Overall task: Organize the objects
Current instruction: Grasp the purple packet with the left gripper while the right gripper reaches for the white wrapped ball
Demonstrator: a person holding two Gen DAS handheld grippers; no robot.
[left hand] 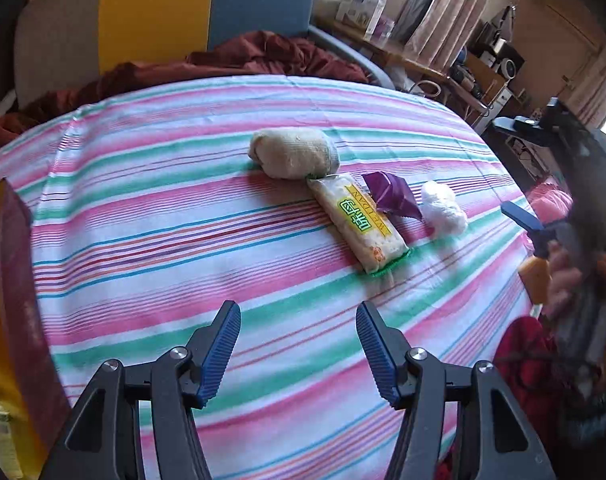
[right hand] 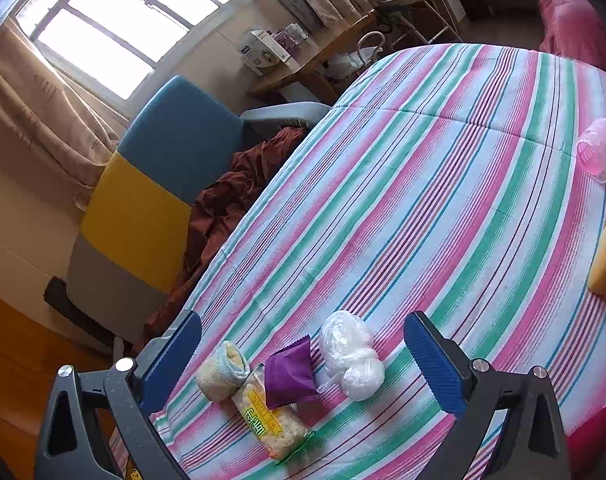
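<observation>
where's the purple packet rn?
The purple packet lies on the striped cloth, leaning on the snack pack's edge, with the white plastic bundle on its other side; in the right wrist view it's between the open claw's fingers.

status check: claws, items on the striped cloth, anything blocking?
Left claw open, empty; right claw open, empty. Rolled sock, snack pack, purple packet, white bag clustered on striped cloth. Nothing blocking.

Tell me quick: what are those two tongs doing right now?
Left tongs: open, nothing between them.
Right tongs: open wide, holding nothing.
</observation>
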